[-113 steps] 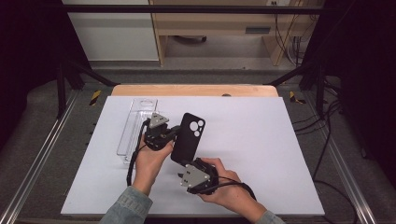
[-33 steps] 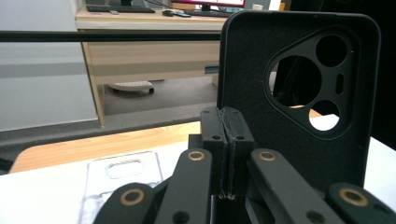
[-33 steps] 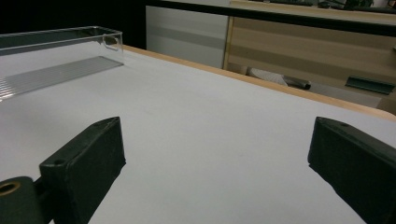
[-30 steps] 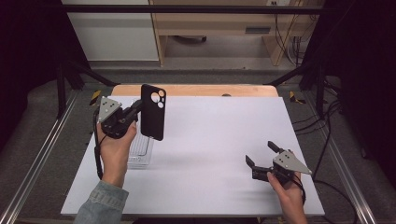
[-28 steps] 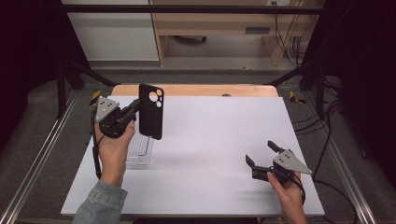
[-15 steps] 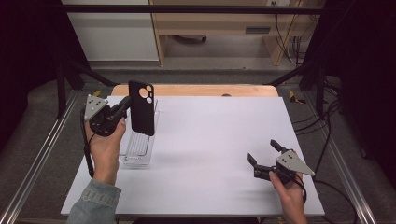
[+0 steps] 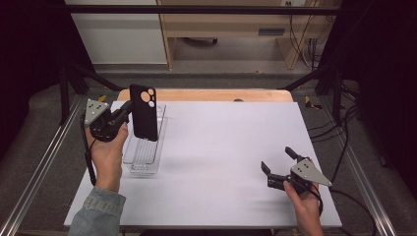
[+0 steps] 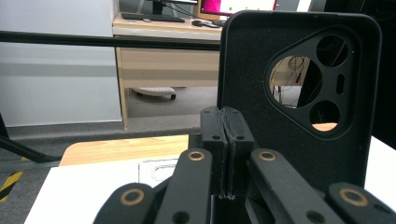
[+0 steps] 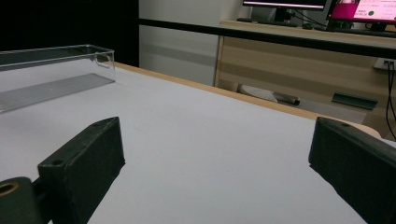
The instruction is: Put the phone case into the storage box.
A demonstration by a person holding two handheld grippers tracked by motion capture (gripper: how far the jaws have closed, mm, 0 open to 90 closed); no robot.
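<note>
Your left hand-held gripper (image 7: 129,112) pinches the black phone case (image 7: 144,112) by one edge, holding it upright above the clear tray (image 7: 143,156) at the left of the white bench (image 7: 221,147) (camera cutouts at the top). Your right hand-held gripper (image 7: 276,164) rests near the bench's right front corner, jaws spread, gripping nothing.

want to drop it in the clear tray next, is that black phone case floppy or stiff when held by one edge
The phone case probably holds its shape: pinched at one edge by the left gripper, it stands upright without sagging. It looks light, an empty shell with open camera cutouts. Set on edge in the clear tray, it may tip.
</note>
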